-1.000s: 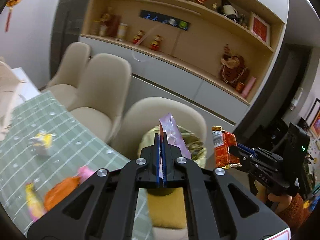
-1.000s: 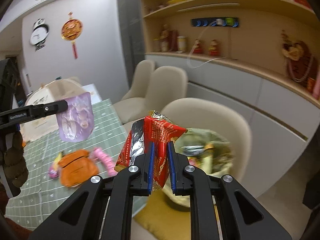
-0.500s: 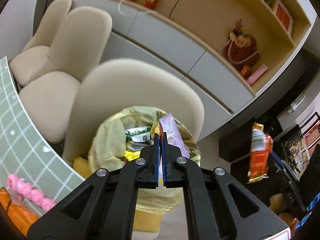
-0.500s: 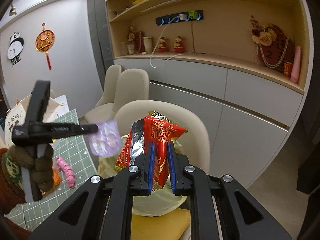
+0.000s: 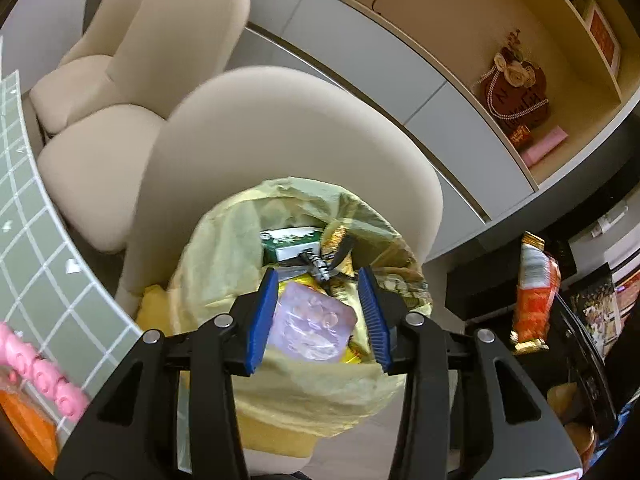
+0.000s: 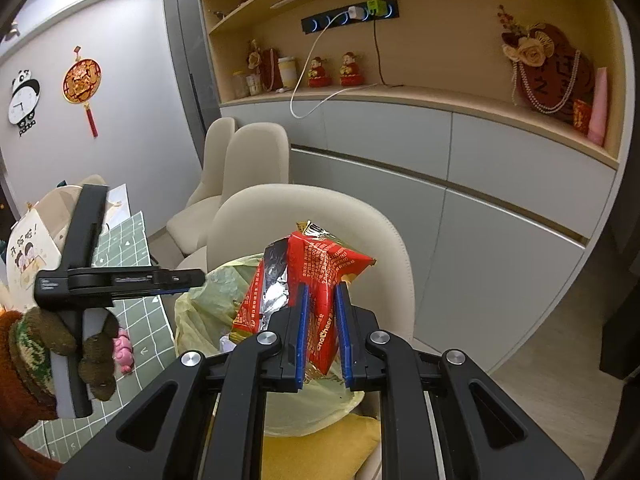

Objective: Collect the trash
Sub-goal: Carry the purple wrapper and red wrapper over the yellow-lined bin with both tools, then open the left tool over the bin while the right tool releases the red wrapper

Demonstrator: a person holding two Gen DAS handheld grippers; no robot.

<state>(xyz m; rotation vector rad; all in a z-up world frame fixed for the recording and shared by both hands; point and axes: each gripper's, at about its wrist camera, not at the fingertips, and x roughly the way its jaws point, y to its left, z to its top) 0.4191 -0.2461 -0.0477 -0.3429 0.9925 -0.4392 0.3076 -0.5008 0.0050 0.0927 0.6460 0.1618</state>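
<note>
Left gripper fingers just opened above yellow trash bag, purple wrapper loose between, right gripper fingers clamped on red snack packet.

cream chairs | grey cabinets - wood shelves | panda clock - grey wall

Our right gripper has its blue pads clamped on a crumpled red snack wrapper, whose silver lining shows on the claw's left side. Just beyond and below the claw we see the yellow trash bag, open, on a cream chair. Left of the claw, a gloved hand holds our left gripper level, its tip over the bag's rim.
</note>
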